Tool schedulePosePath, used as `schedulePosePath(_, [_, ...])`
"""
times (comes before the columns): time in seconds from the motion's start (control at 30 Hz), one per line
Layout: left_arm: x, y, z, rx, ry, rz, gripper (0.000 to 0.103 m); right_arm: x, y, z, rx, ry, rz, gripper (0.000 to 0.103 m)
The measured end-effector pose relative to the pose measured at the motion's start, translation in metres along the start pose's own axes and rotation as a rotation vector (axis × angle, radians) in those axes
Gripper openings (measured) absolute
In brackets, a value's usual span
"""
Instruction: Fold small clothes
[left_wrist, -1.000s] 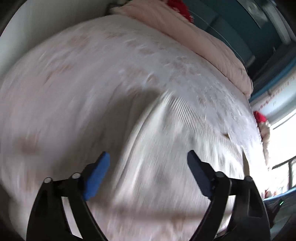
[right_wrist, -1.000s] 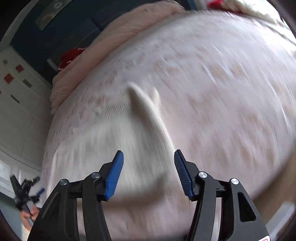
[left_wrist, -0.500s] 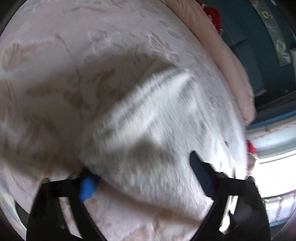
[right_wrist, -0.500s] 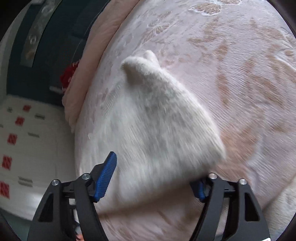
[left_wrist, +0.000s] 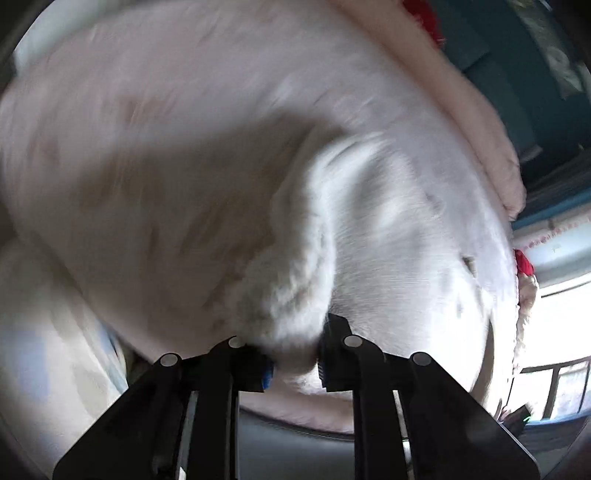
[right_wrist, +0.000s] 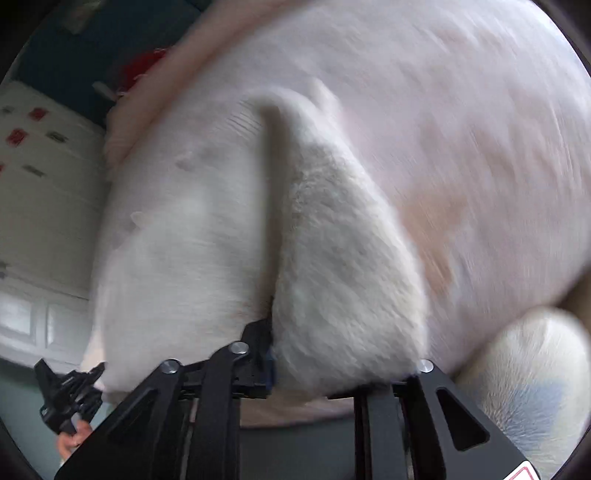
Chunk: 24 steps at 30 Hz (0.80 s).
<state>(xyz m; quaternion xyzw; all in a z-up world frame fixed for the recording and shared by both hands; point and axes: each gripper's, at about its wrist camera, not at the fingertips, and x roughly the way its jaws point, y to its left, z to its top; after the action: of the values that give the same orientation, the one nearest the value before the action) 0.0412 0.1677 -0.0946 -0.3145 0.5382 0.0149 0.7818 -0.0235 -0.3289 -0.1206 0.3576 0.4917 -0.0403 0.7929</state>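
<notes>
A small white fleecy garment (left_wrist: 295, 288) lies on the pink patterned bed sheet (left_wrist: 147, 147). One bunched edge of it sits between the jaws of my left gripper (left_wrist: 295, 363), which are closing, and the blue pads press into the fleece. In the right wrist view the same garment (right_wrist: 332, 258) rises as a fold from my right gripper (right_wrist: 314, 373). Those jaws are closing too. The fleece is pinched between them and drapes over the right finger, hiding its pad. Both views are blurred by motion.
A folded pink quilt (left_wrist: 461, 96) with something red (left_wrist: 424, 14) runs along the bed's far side. Another white fluffy piece (right_wrist: 535, 373) lies at the near right. At the bed's lower left edge a hand holds a black tool (right_wrist: 66, 391). A white wardrobe (right_wrist: 44, 184) stands beyond.
Both grippers came down onto the garment and went from wide open to closed on its edge. The fleece is now gathered and lifted into a fold.
</notes>
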Motion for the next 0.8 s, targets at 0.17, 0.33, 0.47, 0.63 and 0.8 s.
schedulePosePath(0.17, [0.003,-0.013,-0.003,0.069,-0.038,0.020,0.018,-0.045,0.006,0.004,-0.009,-0.075,-0.057,0.033])
schedulePosePath(0.33, [0.003,-0.018,-0.015,0.087,-0.047,0.046,0.019,-0.083,0.078,-0.001,-0.269,-0.277,-0.261,0.042])
schedulePosePath(0.47, [0.005,-0.013,-0.011,0.074,-0.043,0.037,0.021,-0.048,0.131,0.022,-0.376,-0.190,-0.088,0.013])
schedulePosePath(0.63, [0.005,-0.009,-0.006,0.078,-0.041,0.034,0.021,0.032,0.196,0.024,-0.485,-0.040,-0.031,0.004])
schedulePosePath(0.8, [0.003,-0.004,-0.006,0.086,-0.038,0.031,0.022,0.115,0.211,0.010,-0.530,0.122,-0.140,0.002])
